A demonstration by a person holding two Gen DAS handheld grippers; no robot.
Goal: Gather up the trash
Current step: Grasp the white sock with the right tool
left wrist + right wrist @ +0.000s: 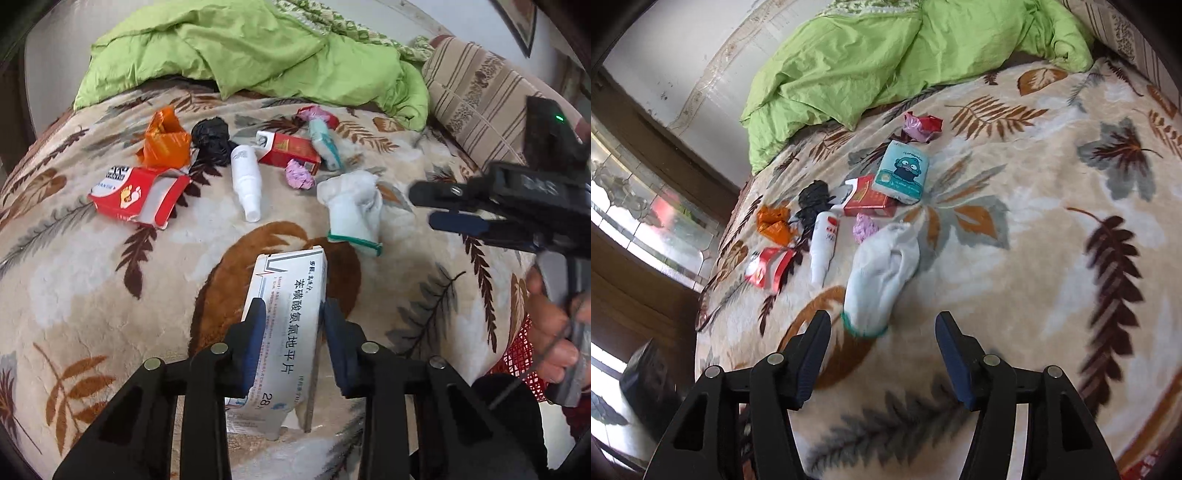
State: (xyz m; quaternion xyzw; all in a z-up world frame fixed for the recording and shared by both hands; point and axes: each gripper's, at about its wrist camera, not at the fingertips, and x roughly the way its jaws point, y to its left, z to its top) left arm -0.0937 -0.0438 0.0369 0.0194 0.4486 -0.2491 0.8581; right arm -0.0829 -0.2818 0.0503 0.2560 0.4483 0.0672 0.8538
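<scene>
My left gripper [294, 306] is shut on a white medicine box [286, 295], which stands on end between the blue pads. The right gripper [882, 319] hangs open just over the green cuff of a white sock [882, 269]; nothing is between its pads. From the left wrist view that gripper [423, 208] comes in from the right beside the sock [351, 210]. Farther back lie a white spray bottle [245, 177], a torn red box [136, 195], an orange wrapper [164, 138], a black crumpled bag [212, 140], a red carton [288, 151], a purple paper ball [300, 174] and a teal tissue pack [903, 171].
Everything lies on a leaf-patterned blanket [1034, 258] covering a bed. A green duvet [258, 48] is bunched at the back and a striped pillow [476, 96] sits at the back right. A person's hand [550, 332] holds the right gripper. A window [646, 206] is at the left.
</scene>
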